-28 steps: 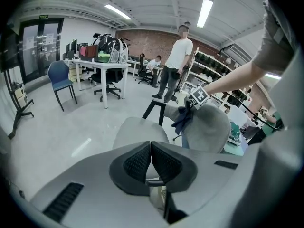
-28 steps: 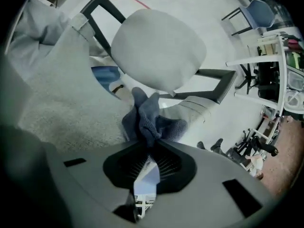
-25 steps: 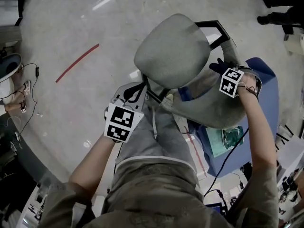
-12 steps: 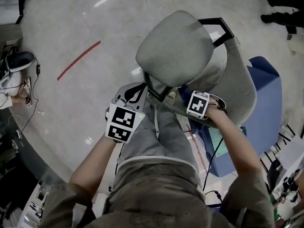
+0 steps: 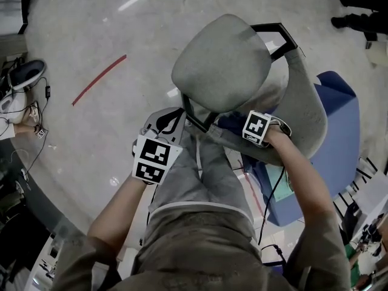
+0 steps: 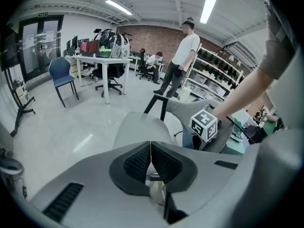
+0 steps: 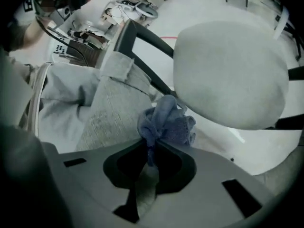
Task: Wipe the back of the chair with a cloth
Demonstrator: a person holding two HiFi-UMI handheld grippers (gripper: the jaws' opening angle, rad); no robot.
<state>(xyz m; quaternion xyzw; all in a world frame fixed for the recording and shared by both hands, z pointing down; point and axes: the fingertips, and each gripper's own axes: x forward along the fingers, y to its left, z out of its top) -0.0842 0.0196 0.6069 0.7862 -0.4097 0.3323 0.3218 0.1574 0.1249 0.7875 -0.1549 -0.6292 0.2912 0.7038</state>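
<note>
A grey chair stands in front of me, with a rounded pad (image 5: 221, 62) and a larger curved grey panel (image 5: 303, 114) to its right. The two join at a black frame (image 5: 195, 115). My right gripper (image 5: 239, 125) is shut on a bunched blue cloth (image 7: 167, 122), which rests low on the curved panel close to the frame. In the right gripper view the cloth lies just under the rounded pad (image 7: 232, 75). My left gripper (image 5: 173, 117) hovers beside the frame, shut with nothing between its jaws (image 6: 150, 148).
My grey trouser legs (image 5: 197, 174) stand right against the chair. A blue seat (image 5: 339, 144) sits behind the curved panel. A red tape line (image 5: 100, 77) marks the floor. Cables and gear (image 5: 24, 102) lie at left. Other people's feet (image 5: 357, 5) show at top right.
My right gripper has swept the cloth leftward along the curved panel, from its right side to near the black frame. The left gripper has stayed put.
</note>
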